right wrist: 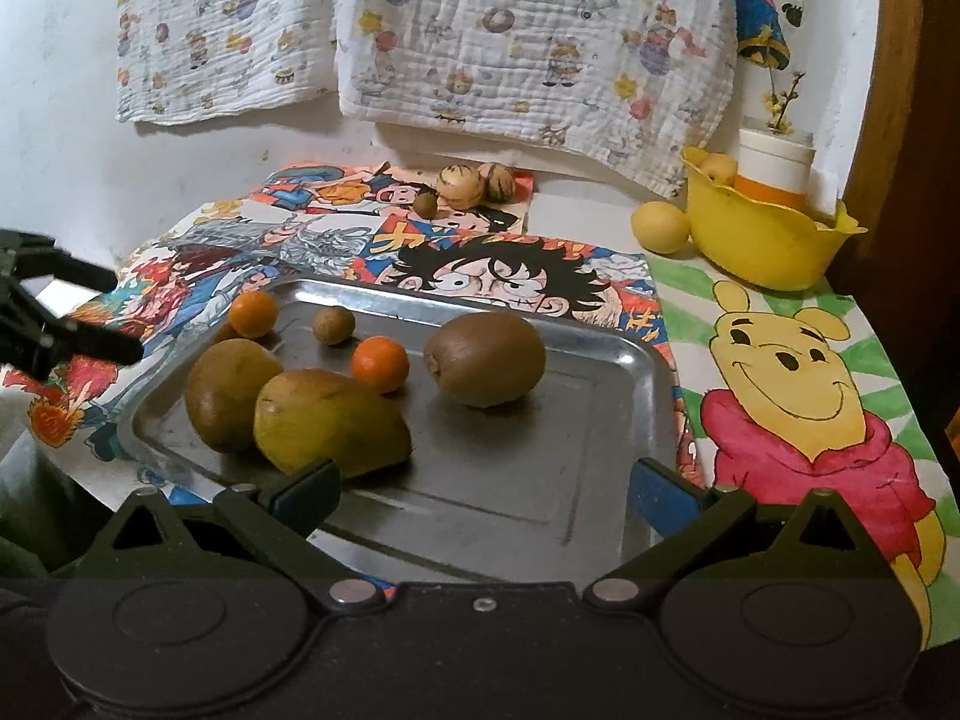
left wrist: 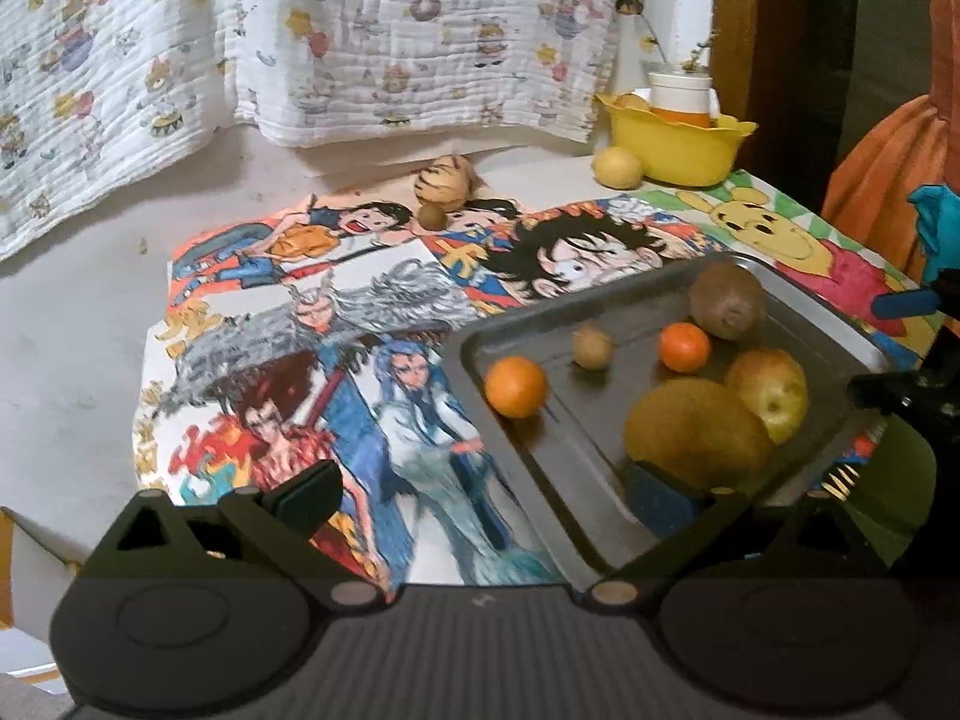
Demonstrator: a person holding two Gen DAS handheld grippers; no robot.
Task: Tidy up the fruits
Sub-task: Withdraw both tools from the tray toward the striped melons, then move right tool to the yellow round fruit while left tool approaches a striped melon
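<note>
A metal tray (right wrist: 600, 480) holds two kiwis (right wrist: 486, 358) (right wrist: 228, 393), a yellow-green pear (right wrist: 327, 423), two small oranges (right wrist: 380, 364) (right wrist: 253, 314) and a small brown fruit (right wrist: 334, 324). My right gripper (right wrist: 483, 489) is open and empty over the tray's near edge. My left gripper (left wrist: 480, 495) is open and empty at the tray's (left wrist: 540, 480) left corner, its right finger next to a kiwi (left wrist: 696, 429). The left gripper also shows at the left of the right wrist view (right wrist: 78, 312).
A yellow bowl (right wrist: 762, 240) with a white-orange jar (right wrist: 774, 171) stands at back right, a lemon (right wrist: 660, 227) beside it. Striped walnut-like fruits (right wrist: 459, 185) and a tiny brown one (right wrist: 426, 204) lie at the back of the cartoon mats. Cloths hang on the wall.
</note>
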